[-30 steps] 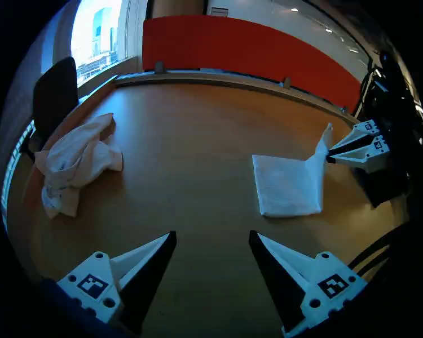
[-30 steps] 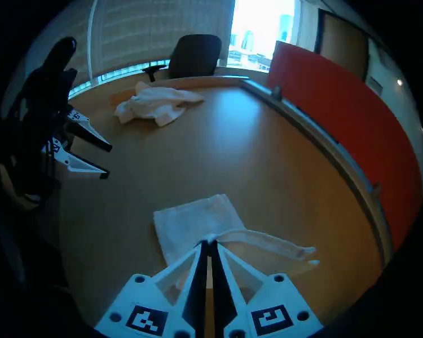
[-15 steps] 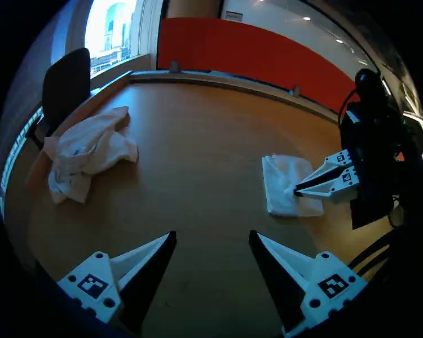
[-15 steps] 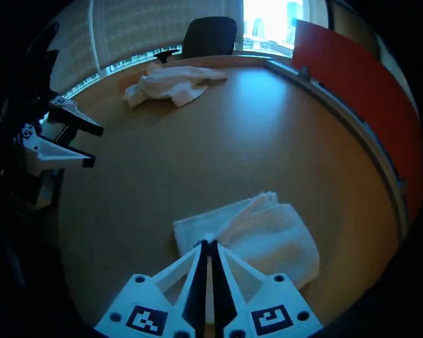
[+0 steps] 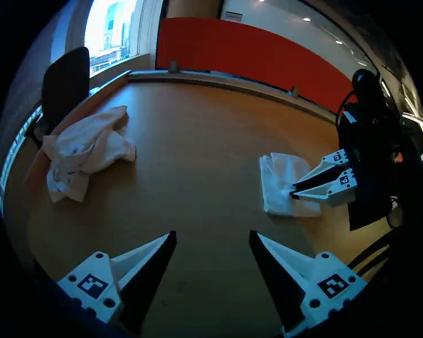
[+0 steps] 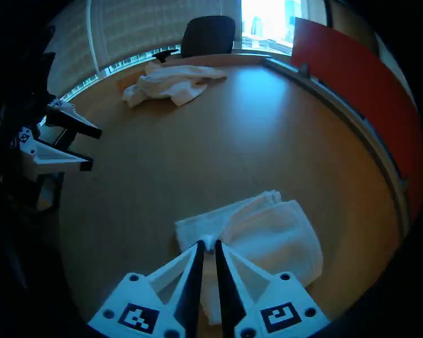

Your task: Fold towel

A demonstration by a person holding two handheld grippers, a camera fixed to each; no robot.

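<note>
A white towel point(image 5: 280, 179) lies folded on the wooden table point(image 5: 200, 129), right of centre in the left gripper view. My right gripper point(image 5: 292, 190) rests at its near edge with the fingers slightly parted. In the right gripper view the folded towel point(image 6: 268, 231) sits just ahead of my right gripper point(image 6: 208, 244); the narrow gap between the fingers frames a towel corner that lies slack on the table. My left gripper point(image 5: 211, 234) hovers open over bare wood, well to the left of the folded towel, and appears as the left gripper point(image 6: 93, 149) at the far left.
A crumpled white towel point(image 5: 84, 152) lies near the table's far left edge, seen as the crumpled towel point(image 6: 169, 84) at the back. A dark office chair point(image 5: 65, 84) stands beyond it. A red partition point(image 5: 251, 50) runs along the table's far side.
My right gripper brought the lifted towel edge over and down, making the fold, and its fingers have now parted a little. The left gripper stayed open and shifted slightly.
</note>
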